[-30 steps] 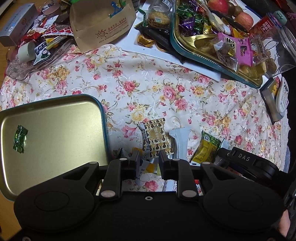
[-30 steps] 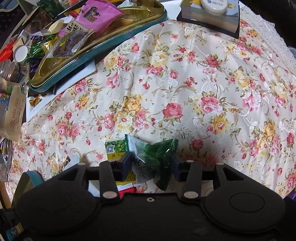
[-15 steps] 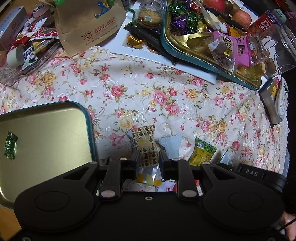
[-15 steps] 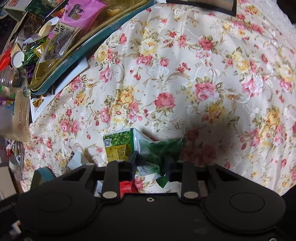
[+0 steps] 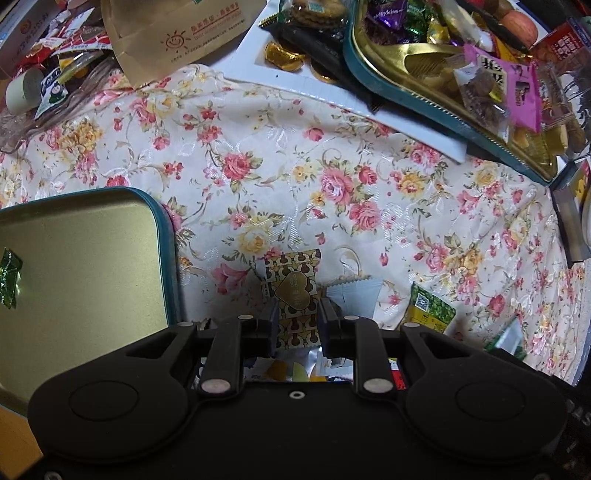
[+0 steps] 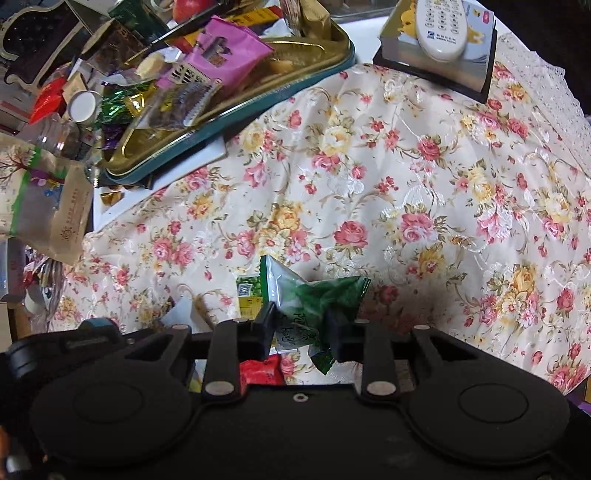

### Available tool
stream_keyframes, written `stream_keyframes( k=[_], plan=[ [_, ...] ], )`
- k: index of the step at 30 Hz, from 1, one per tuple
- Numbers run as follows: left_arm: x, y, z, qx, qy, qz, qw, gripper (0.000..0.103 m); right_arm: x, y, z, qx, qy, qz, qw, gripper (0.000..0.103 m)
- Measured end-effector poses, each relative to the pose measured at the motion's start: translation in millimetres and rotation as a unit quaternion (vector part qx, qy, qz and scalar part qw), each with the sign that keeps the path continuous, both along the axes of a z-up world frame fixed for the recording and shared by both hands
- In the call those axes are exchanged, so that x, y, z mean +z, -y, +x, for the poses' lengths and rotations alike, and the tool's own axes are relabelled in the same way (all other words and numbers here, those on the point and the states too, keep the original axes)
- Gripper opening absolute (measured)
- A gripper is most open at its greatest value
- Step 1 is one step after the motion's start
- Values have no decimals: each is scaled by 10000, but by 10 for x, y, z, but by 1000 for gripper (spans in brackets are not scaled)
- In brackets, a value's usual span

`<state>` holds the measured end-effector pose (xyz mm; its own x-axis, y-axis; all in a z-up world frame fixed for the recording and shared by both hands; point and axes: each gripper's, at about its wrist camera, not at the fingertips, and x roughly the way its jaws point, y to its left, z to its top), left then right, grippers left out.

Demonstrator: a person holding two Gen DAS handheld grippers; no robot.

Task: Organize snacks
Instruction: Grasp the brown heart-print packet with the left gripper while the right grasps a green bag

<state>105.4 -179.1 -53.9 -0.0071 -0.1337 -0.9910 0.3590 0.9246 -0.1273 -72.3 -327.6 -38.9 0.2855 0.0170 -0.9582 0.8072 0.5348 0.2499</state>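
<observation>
Between right tongs: green snack packet, pinched, off cloth.

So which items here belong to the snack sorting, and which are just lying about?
Job:
- green candy packet, in the right hand-held gripper
- heart-print snack packet, between the left hand-held gripper fingers
- gold tin
- green-yellow packet

Lying about:
- remote control
- paper bag

Left claw points down, jaws parted; right claw clamped shut.
</observation>
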Motion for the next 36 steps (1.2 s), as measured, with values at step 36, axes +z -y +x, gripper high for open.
stream_keyframes(
  k=[36],
  plan=[
    [-374, 305, 15, 149, 86, 621, 9979, 49, 254, 139, -338, -64, 402, 0, 9992, 31]
  ],
)
